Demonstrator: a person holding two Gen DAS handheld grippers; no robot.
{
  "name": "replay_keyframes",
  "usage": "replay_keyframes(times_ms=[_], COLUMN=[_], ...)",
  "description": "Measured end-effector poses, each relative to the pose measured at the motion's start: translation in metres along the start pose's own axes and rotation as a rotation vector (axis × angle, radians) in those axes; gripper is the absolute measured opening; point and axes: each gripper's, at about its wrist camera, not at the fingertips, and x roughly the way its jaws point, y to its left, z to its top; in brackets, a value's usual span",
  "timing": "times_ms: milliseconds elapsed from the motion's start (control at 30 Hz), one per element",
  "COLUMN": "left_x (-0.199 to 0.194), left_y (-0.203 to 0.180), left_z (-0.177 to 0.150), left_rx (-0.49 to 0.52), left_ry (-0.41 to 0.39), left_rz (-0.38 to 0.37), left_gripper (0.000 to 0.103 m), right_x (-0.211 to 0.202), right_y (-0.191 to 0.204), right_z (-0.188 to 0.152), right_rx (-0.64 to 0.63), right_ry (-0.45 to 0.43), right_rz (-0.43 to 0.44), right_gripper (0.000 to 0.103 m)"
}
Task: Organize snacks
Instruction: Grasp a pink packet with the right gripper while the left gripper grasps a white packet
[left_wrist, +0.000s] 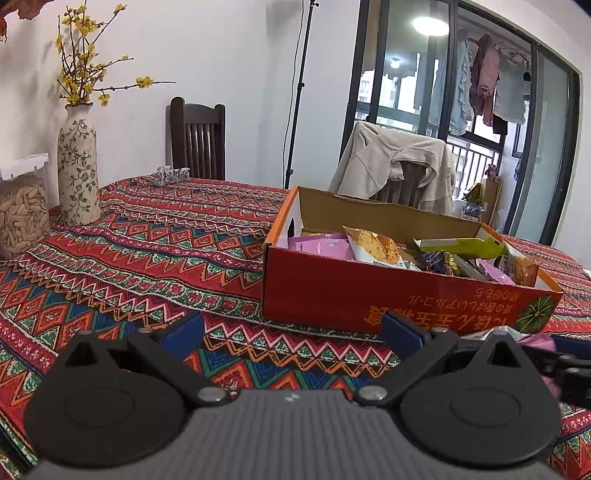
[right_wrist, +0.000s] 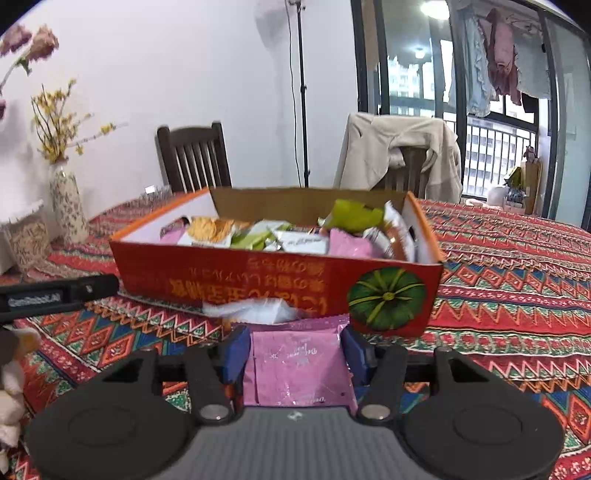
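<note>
Right claw (right_wrist: 295, 354) around pink packet (right_wrist: 299, 369); "GenRobot.AI" on left claw (right_wrist: 55, 293).

I see an evenly bright room, lit by a round ceiling lamp (left_wrist: 429, 21) that glares in the window glass (left_wrist: 413, 66). Shadows on the tablecloth (left_wrist: 155, 251) are soft. My right view looks smeared, probably motion blur; edges bend and corners go black.

table w/ patterned cloth (left_wrist: 155, 258) | snack box (left_wrist: 369, 299) | vase (left_wrist: 77, 170) | nut jar (left_wrist: 22, 214)
</note>
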Motion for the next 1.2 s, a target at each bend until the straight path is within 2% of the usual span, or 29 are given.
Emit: replay_keyframes(times_ms=[333,500,700,867,1000,1200], left_x=[0.002,0.003,0.001,0.016,0.03,0.048], left_y=[-0.001,-0.012,-0.054,-0.101,-0.127,-0.15], left_z=[0.0,0.005,0.014,0.013,0.011,-0.001], left_rx=[0.006,0.033,0.081,0.156,0.157,0.151], left_ry=[0.008,0.053,0.083,0.161,0.21,0.268], left_rz=[0.017,-0.018,-0.103,-0.116,-0.146,-0.127], left_gripper=[0.103,0.103,0.103,0.103,0.103,0.103], right_x=[-0.031,-0.032,-0.034,-0.036,-0.037,-0.041], right_y=[-0.03,-0.05,-0.077,-0.089,-0.099,-0.105], right_z=[-0.005,-0.005,-0.007,-0.009,-0.014,-0.015], right_rx=[0.035,0.064,0.142,0.192,0.223,0.264], right_ry=[-0.088,-0.103,-0.14,-0.18,-0.203,-0.231], right_rz=[-0.041,-0.084,-0.107,-0.12,-0.141,-0.128], right_gripper=[0.051,0.051,0.051,0.051,0.051,0.051])
